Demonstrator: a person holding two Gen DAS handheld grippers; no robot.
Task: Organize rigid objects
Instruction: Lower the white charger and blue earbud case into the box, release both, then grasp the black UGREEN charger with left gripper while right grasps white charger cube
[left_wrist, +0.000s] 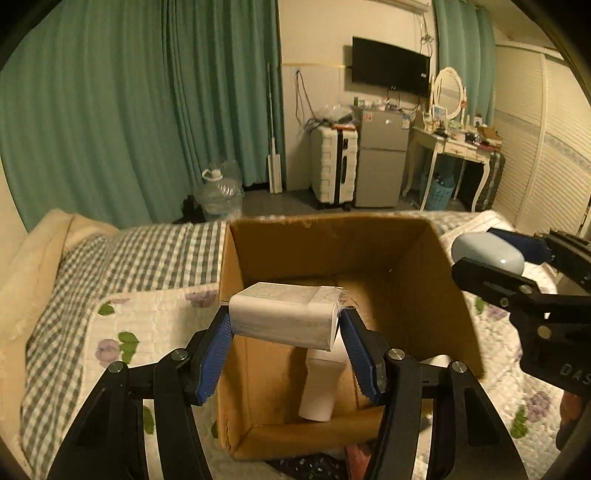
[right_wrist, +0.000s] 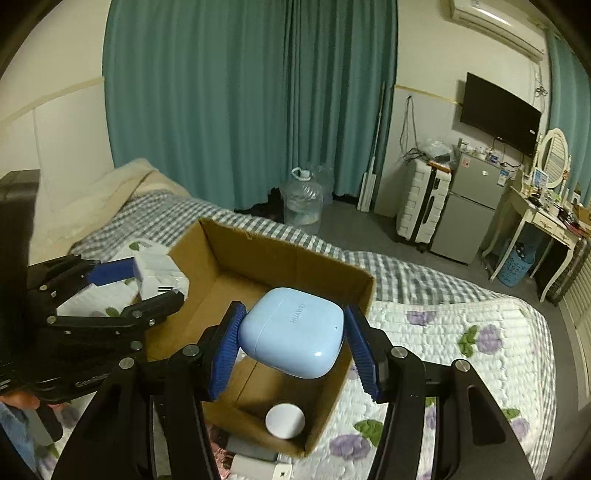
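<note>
The left gripper (left_wrist: 284, 325) grips a white rectangular block-shaped object (left_wrist: 284, 314), seemingly a charger or small packet, by its two short ends, so that its long axis runs left to right across the fingers. It hangs above the open brown cardboard box (left_wrist: 406, 266) that sits on the white quilted bedspread with purple flowers (right_wrist: 461, 332), over the near-left part of the opening. The right gripper (right_wrist: 291, 336) is closed on a pale blue rounded plastic earbud case (right_wrist: 291, 332), pinched at its sides and held over the near-right part of the same box. Down on the box floor lies a white cylindrical container (left_wrist: 319, 384), seen end-on in the right wrist view. Both held things are already above the opening, and the move probably turns on lowering straight down: the white block sits almost directly over the cylinder, so the left hand likely needs to shift toward the bare far floor. The two grippers are near each other, well inside the box's span.
</note>
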